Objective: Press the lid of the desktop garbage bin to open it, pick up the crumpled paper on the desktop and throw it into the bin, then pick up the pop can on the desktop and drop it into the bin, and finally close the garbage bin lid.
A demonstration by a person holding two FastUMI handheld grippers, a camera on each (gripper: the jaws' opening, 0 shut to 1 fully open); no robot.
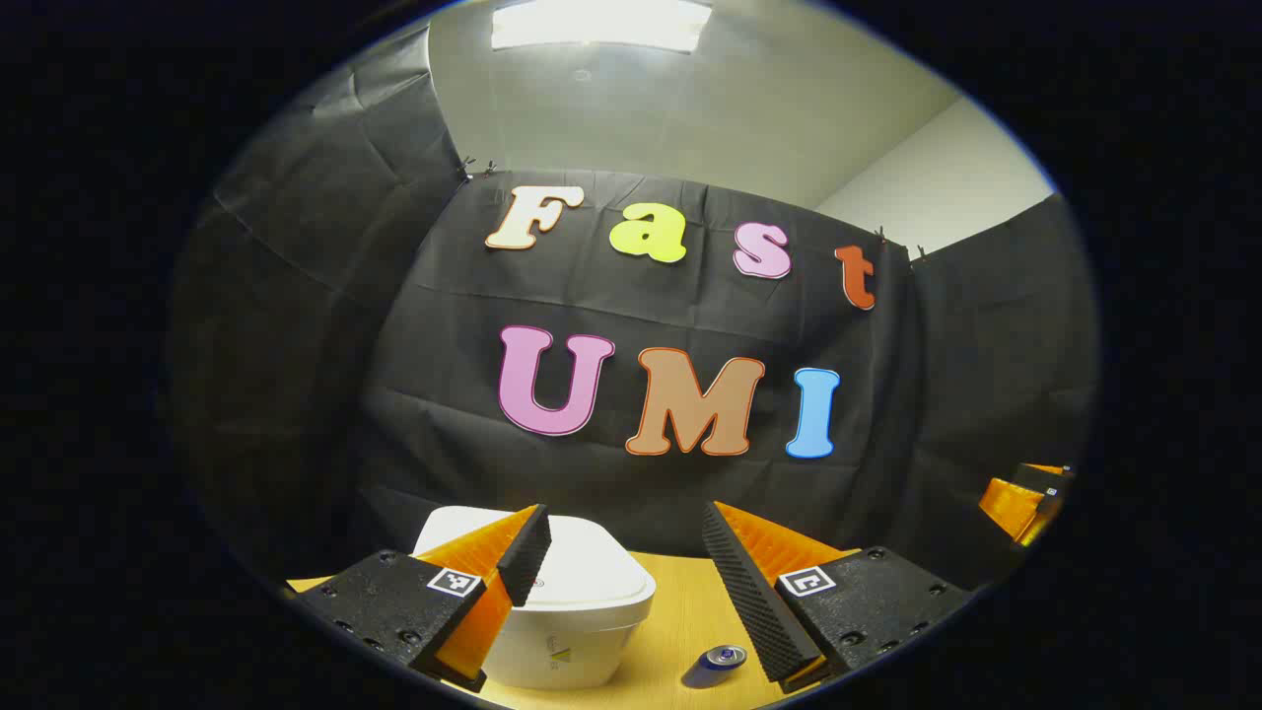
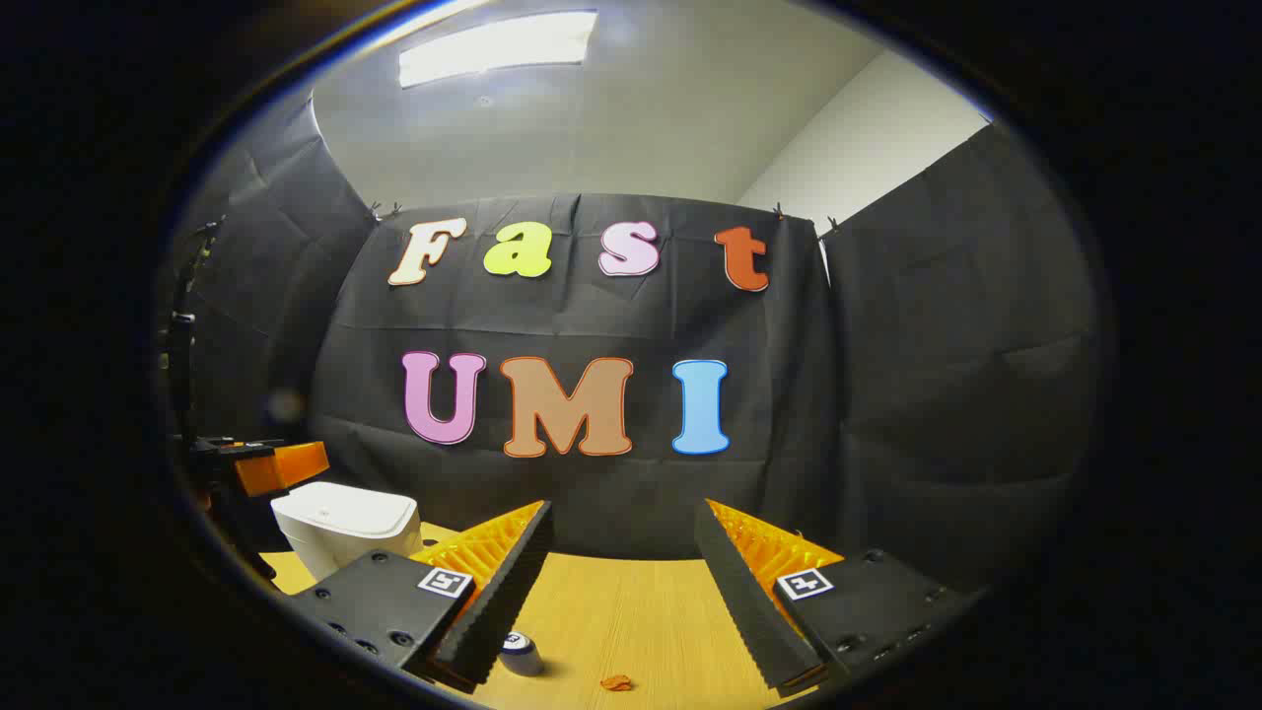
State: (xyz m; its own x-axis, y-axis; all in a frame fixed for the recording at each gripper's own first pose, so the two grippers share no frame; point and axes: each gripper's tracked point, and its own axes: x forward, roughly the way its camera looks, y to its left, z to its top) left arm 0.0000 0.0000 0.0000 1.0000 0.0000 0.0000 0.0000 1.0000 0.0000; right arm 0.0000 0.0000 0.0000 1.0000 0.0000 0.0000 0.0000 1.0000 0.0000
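L gripper (image 1: 624, 523): jaws spread wide, nothing between them, touching nothing. Hangs above the desk; its near-side finger overlaps the bin in the left gripper view, no contact to be seen.
R gripper (image 2: 621, 518): jaws wide apart too, empty, above the desk. Also shows far off at the right edge of the left gripper view (image 1: 1025, 498); grip state can't be read from there.
Bin (image 1: 577, 602): white, tapered body, domed lid down flat and shut. Stands on the desk at the far L side, near the booth wall. In the right gripper view it sits well to the left (image 2: 345, 528), w/ the L gripper just beside it.
Bin lid (image 1: 592, 567): closed, sits flush on the rim.
Can (image 1: 718, 663): lying on its side on the desk, end toward the camera, blue-ish top; to the right of the bin, apart from it. In the right gripper view (image 2: 520, 653) it lies just by the R gripper's left finger, partly hidden behind it.
Paper (image 2: 616, 681): small crumpled orange-ish scrap on the desk, right of the can, close to it, not touching.
Desk (image 2: 631, 611): light wood top.
Wall (image 1: 414, 394): black cloth behind the desk.
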